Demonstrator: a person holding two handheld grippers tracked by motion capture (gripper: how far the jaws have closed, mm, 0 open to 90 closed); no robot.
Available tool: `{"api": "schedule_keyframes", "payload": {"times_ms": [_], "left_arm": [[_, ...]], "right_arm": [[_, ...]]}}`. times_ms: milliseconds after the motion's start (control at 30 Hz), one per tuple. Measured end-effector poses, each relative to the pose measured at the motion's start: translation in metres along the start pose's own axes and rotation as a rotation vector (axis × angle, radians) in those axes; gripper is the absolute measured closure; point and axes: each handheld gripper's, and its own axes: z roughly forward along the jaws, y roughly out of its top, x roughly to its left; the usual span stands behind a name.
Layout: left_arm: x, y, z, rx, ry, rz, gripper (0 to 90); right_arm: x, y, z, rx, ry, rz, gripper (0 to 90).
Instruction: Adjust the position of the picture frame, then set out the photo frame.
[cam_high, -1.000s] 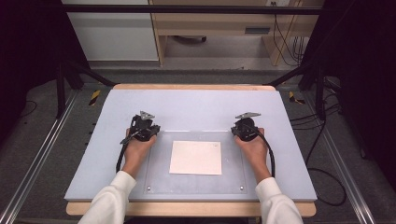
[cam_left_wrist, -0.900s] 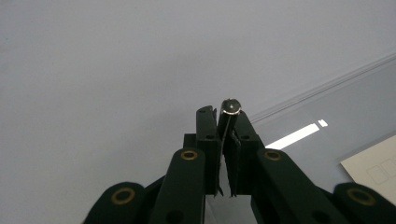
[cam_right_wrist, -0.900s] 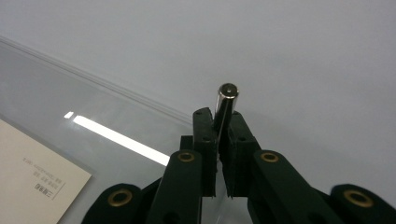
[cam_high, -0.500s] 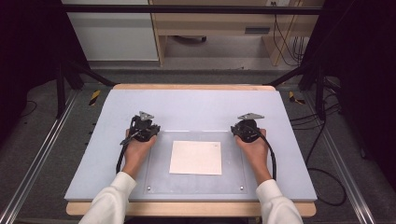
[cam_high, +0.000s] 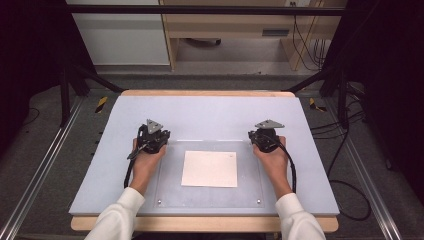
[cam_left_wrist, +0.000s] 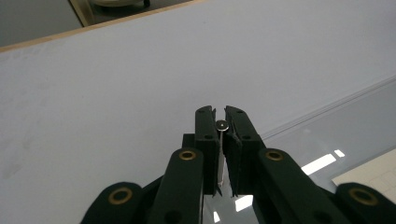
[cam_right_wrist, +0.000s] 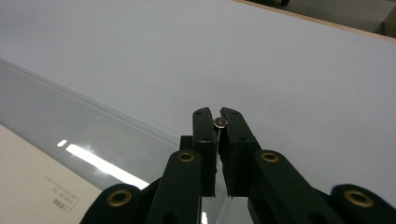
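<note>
A white sheet of paper (cam_high: 210, 168) lies flat under a clear plastic plate (cam_high: 250, 196) at the near middle of the table. My left gripper (cam_high: 151, 131) rests at the plate's far left corner, held in the person's left hand. Its jaws (cam_left_wrist: 221, 112) have just been closing and now stand shut with nothing between them. My right gripper (cam_high: 267, 132) sits at the plate's far right corner. Its jaws (cam_right_wrist: 218, 112) have also just closed, with nothing between them. A corner of the sheet (cam_right_wrist: 32, 186) shows at the lower left of the right gripper view.
A pale lilac mat (cam_high: 210, 112) covers the wooden table out to its edges. Black frame posts (cam_high: 65, 85) stand at both sides, and cables (cam_high: 345, 200) trail on the floor at the right. A cabinet (cam_high: 120, 35) and a desk stand beyond the table.
</note>
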Motion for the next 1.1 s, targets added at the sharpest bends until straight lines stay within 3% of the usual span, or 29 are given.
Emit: {"api": "schedule_keyframes", "payload": {"times_ms": [167,367,667,933,1100], "left_arm": [[0.0,0.004,0.0,0.03,0.0,-0.011,84.3],[0.004,0.011,0.003,0.079,-0.019,-0.02,84.7],[0.01,0.023,0.009,0.157,-0.049,-0.022,84.8],[0.017,0.034,0.016,0.232,-0.083,-0.04,84.8],[0.017,0.035,0.016,0.244,-0.089,-0.044,84.9]], "right_arm": [[0.0,0.002,0.0,0.016,-0.004,0.006,85.5],[-0.001,0.009,0.001,0.072,0.0,0.023,85.7],[-0.006,0.023,0.005,0.182,0.027,0.03,85.8],[-0.013,0.036,0.011,0.279,0.07,0.084,85.4],[-0.013,0.033,0.01,0.255,0.08,0.08,83.7]]}}
